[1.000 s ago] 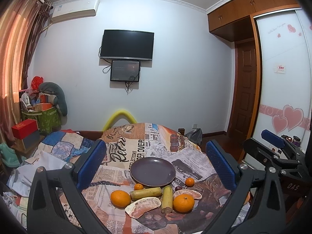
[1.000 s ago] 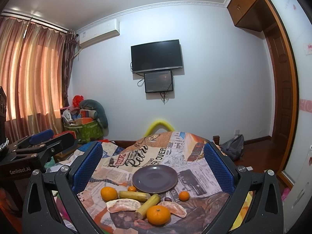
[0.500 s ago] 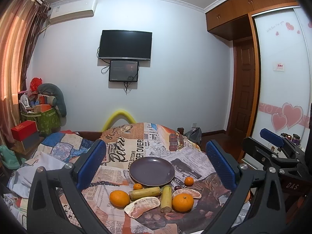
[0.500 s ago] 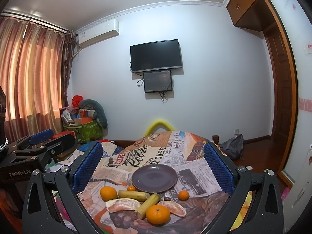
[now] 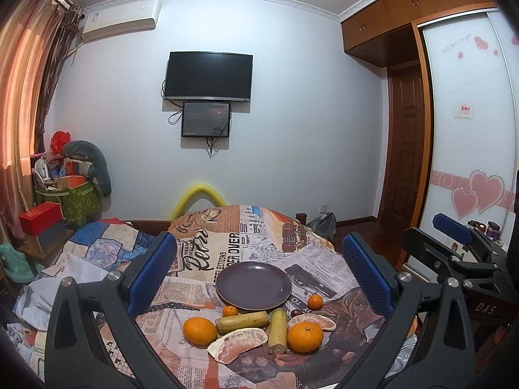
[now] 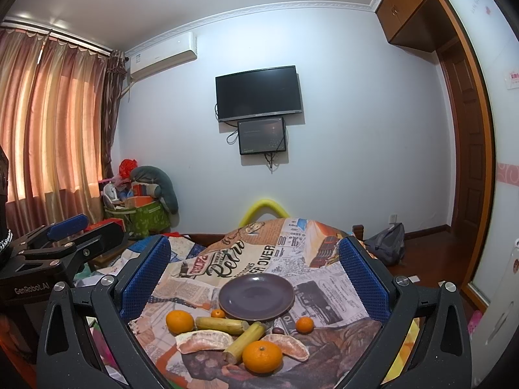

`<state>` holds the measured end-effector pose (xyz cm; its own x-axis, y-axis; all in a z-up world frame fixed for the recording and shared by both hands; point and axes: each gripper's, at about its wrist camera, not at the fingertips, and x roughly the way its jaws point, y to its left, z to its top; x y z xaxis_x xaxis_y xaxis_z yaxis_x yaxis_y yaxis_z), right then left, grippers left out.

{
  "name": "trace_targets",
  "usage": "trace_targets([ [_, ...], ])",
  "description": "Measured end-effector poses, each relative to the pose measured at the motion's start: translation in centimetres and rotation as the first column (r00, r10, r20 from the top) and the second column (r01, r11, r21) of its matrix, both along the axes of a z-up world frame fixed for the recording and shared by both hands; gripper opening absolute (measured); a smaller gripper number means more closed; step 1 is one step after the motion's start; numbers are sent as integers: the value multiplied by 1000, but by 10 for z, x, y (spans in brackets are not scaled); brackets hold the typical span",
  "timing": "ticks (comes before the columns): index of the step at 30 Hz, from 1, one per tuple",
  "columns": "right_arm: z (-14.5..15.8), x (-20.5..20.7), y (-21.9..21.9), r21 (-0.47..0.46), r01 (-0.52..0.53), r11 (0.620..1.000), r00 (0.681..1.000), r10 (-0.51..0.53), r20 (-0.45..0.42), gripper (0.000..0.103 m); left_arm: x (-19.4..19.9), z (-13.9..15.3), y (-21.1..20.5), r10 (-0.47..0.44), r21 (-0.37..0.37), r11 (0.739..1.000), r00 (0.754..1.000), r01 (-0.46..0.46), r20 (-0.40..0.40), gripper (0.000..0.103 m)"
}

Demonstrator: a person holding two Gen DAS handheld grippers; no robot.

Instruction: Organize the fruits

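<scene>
An empty dark purple plate point(image 5: 253, 286) point(image 6: 256, 296) sits on a newspaper-print tablecloth point(image 5: 227, 246). In front of it lie two large oranges point(image 5: 200, 330) point(image 5: 305, 336), two small tangerines point(image 5: 230, 311) point(image 5: 315, 301), two sugarcane pieces point(image 5: 242, 321) point(image 5: 278, 330), two peeled pomelo segments point(image 5: 238, 349) point(image 5: 313, 321) and a small dark fruit point(image 5: 294, 313). My left gripper point(image 5: 259, 275) is open and empty, above the near side of the fruits. My right gripper point(image 6: 254, 275) is open and empty, likewise held back from them. Each gripper shows at the edge of the other's view.
A yellow foam arc point(image 5: 198, 194) rises behind the table. A patchwork-covered surface point(image 5: 103, 246) lies left. Boxes and a green bag point(image 5: 69, 197) stand by the curtain. A backpack point(image 6: 386, 243) lies on the floor near the wooden door point(image 5: 405, 149).
Both views drift only slightly; the fruits and plate have not moved and both grippers stay open.
</scene>
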<state>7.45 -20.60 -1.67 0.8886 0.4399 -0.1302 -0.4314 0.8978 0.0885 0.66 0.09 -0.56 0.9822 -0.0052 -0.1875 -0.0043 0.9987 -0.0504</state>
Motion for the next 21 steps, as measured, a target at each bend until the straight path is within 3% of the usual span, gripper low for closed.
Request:
trace_targets([
  [14, -2, 1, -1, -5, 0, 1000, 1000, 0, -6, 103, 3, -2, 4, 2, -4, 1000, 1000, -2, -10, 103],
  [21, -19, 17, 2, -37, 4, 999, 997, -7, -77, 103, 15, -14, 12, 18, 7, 1000, 998, -17, -53, 103],
])
